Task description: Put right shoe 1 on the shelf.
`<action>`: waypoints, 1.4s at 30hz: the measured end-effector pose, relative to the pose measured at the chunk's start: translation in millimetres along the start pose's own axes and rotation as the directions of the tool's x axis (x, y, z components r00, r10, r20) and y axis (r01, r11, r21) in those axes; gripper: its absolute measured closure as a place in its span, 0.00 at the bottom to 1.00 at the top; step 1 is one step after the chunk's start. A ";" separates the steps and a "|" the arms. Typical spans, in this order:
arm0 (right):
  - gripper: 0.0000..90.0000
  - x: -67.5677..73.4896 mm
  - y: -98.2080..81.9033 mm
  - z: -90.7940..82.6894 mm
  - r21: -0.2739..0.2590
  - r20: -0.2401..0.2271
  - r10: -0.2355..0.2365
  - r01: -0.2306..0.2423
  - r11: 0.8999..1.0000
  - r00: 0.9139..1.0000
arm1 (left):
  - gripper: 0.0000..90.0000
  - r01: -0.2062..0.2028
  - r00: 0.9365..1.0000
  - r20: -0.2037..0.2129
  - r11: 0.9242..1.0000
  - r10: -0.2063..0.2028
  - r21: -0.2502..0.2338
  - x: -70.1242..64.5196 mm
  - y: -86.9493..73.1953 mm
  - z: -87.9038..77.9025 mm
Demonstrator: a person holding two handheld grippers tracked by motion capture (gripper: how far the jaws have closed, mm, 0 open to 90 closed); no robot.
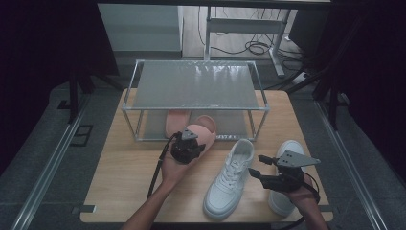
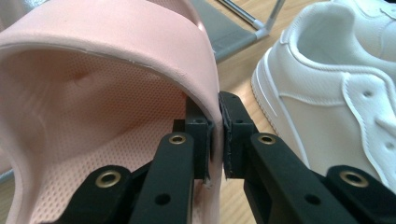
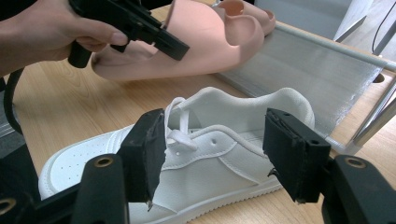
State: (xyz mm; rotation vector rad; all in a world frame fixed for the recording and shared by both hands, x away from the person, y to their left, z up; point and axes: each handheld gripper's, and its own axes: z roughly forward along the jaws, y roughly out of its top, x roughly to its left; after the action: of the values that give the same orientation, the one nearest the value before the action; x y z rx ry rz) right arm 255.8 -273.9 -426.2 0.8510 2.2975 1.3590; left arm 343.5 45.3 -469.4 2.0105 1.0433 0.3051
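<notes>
Black pads of the left gripper (image 2: pixel 215 140) pinch the strap of the pink slipper (image 2: pixel 107 88) at the rack's (image 1: pixel 194 108) front edge, while the right gripper (image 3: pixel 215 149) stands wide before a white sneaker (image 3: pixel 205 154).

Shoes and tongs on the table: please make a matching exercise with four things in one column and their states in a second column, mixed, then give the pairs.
Things:
1. pink slipper in the left tongs
2. second pink slipper
3. white sneaker in the middle
4. right tongs

States:
A. open, holding nothing
B. lying on the lower shelf of the rack
C. pinched at its strap edge
D. lying on the wooden table, untouched

Pairs: 1-C, 2-B, 3-D, 4-A
</notes>
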 end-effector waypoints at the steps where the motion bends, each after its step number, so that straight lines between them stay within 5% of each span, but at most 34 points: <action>1: 0.44 0.4 -0.1 0.4 -0.001 -0.002 0.003 -0.003 1.000 1.000 | 0.93 0.003 1.000 -0.002 1.000 -0.003 -0.002 -0.1 2.2 2.7; 21: 0.44 0.7 0.7 -1.1 -0.007 -0.006 0.001 -0.001 1.000 1.000 | 0.93 0.043 0.998 -0.034 0.999 -0.043 -0.010 -9.0 38.5 40.9; 26: 0.44 1.7 1.3 -1.2 -0.003 -0.009 -0.004 0.004 1.000 1.000 | 0.92 0.095 0.994 -0.049 0.995 -0.095 -0.014 -4.7 41.5 53.6; 42: 0.44 2.1 1.2 -1.0 -0.002 -0.012 -0.005 0.005 1.000 1.000 | 0.92 0.161 0.981 -0.109 0.987 -0.162 -0.015 -1.6 51.6 91.4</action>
State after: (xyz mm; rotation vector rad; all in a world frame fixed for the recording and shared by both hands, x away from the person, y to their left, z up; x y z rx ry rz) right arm 254.1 -272.8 -424.6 0.8377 2.3055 1.3679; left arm 420.9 -23.5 -486.8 1.9071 1.2650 0.3347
